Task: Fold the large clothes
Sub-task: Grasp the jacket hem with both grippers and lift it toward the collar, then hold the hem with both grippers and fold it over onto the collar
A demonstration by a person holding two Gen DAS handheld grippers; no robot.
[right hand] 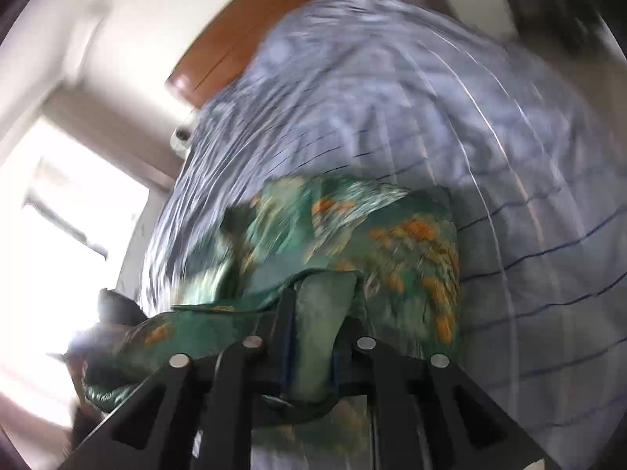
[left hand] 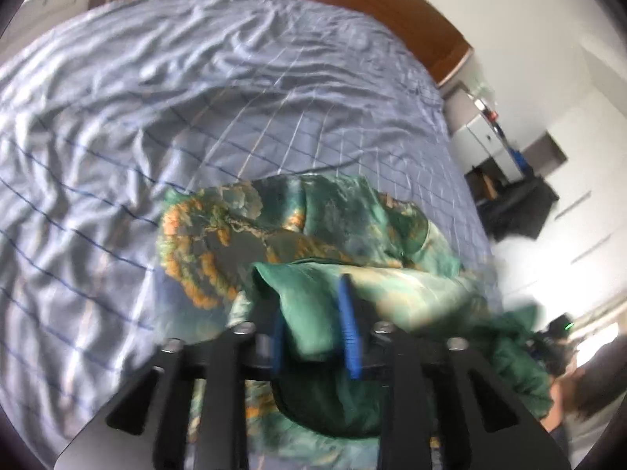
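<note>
The green patterned garment (left hand: 274, 227) lies bunched on the bed (left hand: 117, 117), near its edge, with a fold of cloth standing between the fingers of each pair of tongs. The left tongs (left hand: 313, 337) stand partly spread with blue pads beside the fold; the right tongs (right hand: 313, 337) sit narrower, pinching it. Risk: the slippery cloth may slide from the looser left grip, so 1 corner drops and the fold skews.
</note>
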